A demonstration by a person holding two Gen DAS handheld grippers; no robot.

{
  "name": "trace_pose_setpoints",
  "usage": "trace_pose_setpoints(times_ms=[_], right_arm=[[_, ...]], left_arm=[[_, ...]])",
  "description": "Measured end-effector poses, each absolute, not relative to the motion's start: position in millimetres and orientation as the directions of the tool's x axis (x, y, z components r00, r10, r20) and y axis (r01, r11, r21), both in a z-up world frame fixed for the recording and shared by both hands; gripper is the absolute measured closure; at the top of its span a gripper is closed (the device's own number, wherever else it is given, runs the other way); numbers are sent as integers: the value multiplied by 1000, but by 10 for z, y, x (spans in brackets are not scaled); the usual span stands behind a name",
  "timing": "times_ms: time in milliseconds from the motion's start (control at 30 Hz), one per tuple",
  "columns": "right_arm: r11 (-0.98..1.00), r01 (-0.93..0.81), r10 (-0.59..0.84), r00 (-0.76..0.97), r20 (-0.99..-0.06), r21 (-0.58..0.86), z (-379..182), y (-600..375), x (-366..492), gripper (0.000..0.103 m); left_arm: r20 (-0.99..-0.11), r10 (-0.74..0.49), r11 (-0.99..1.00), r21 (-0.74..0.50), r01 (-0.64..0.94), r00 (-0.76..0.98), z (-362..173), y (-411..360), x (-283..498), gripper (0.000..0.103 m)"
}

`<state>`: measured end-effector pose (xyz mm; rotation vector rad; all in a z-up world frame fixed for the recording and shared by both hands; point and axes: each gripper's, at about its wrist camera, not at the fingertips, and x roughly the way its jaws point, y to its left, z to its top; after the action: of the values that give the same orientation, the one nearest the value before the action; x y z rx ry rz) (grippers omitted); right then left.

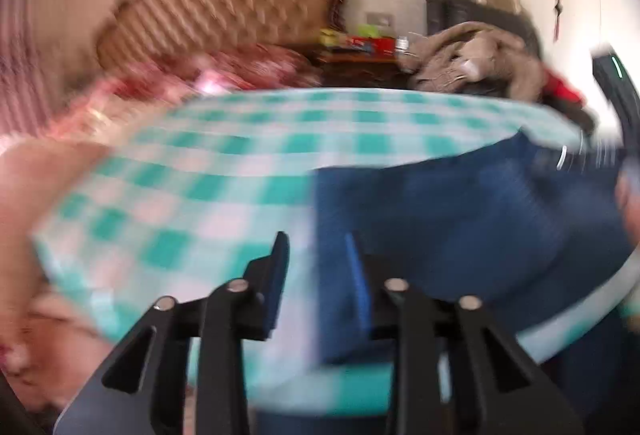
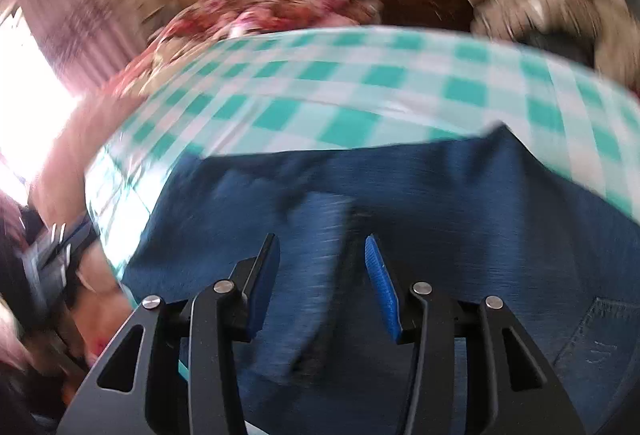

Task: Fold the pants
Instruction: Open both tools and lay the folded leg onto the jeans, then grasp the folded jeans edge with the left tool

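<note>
Dark blue denim pants [image 2: 400, 195] lie rumpled on the near right of the green-checked table [image 1: 224, 163] (both views blurred), with left gripper [image 1: 316, 267] and right gripper [image 2: 320, 267] both spread wide, holding nothing

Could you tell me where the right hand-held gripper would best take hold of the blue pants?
Probably at the raised fold of the blue pants, straight ahead of the open right hand-held gripper. It stands up from the flat denim on the checked cloth, so the fingers can straddle it from the near side. Blur hides finer detail.
</note>
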<state>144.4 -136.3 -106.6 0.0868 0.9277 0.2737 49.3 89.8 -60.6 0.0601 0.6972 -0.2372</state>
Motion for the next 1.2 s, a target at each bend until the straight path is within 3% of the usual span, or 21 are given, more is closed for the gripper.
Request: trace_pose_setpoints(times_ms=[33,100,233,300,333,400,500,533,600,667,733,767,833,867,900,1000,1200], right_arm=[[967,-211,243,585,-774,145,-1100,-1208,1400,58],[977,-203,176,592,-787,66,-1246,-975,1371,58],[990,-138,89,552,-829,15,-1561,-921,1374,59],[987,-154,58,561,-826,-35,-1562,-861,1331,59],[987,-153,53,561,-826,-40,-1578,-839,1314,59],[989,-142,52,561,-826,-34,-1585,-845,1319,59],[989,-140,40,564,-825,-48,-1601,-824,1319,58],[989,-138,39,565,-824,-47,-1607,-825,1320,58],[990,-136,44,564,-824,-40,-1605,-831,1302,58],[990,-139,48,564,-825,-38,-1603,-830,1291,57],[990,-139,49,562,-826,-37,-1599,-831,1287,57],[990,-138,49,562,-825,-35,-1599,-833,1289,57],[990,-141,54,562,-825,-31,-1605,-828,1285,53],[989,-145,57,561,-826,-30,-1609,-822,1284,53],[989,-147,57,561,-826,-31,-1611,-814,1281,51],[987,-156,65,555,-829,-27,-1610,-799,1281,47],[993,-86,113,575,-811,77,-1415,-1036,1370,47]], left_arm=[[-656,-293,948,-105,300,695,-613,768,686,75],[-688,-326,938,-151,311,649,-687,593,991,71],[-831,-206,963,-81,255,516,-1032,325,1534,71],[-883,-191,971,-105,216,429,-1195,307,1705,68],[-878,-200,972,-121,203,435,-1194,319,1727,62],[-873,-213,973,-148,177,439,-1185,305,1747,35],[-863,-83,990,-14,140,499,-1103,177,1628,28],[-848,-57,991,14,130,528,-1030,154,1559,23],[-804,-73,994,-8,113,590,-904,195,1422,1],[-761,-125,988,-41,146,637,-827,247,1269,2],[-773,-141,987,-63,146,618,-792,314,1188,5],[-776,-168,983,-89,159,608,-788,337,1146,11],[-782,-208,975,-115,192,588,-810,359,1059,34],[-795,-197,975,-96,201,574,-852,356,1037,49],[-809,-176,977,-74,201,560,-916,357,1036,55],[-846,-142,984,-67,163,514,-1112,478,1054,58],[-795,-197,980,-140,142,574,-1018,770,892,58]])
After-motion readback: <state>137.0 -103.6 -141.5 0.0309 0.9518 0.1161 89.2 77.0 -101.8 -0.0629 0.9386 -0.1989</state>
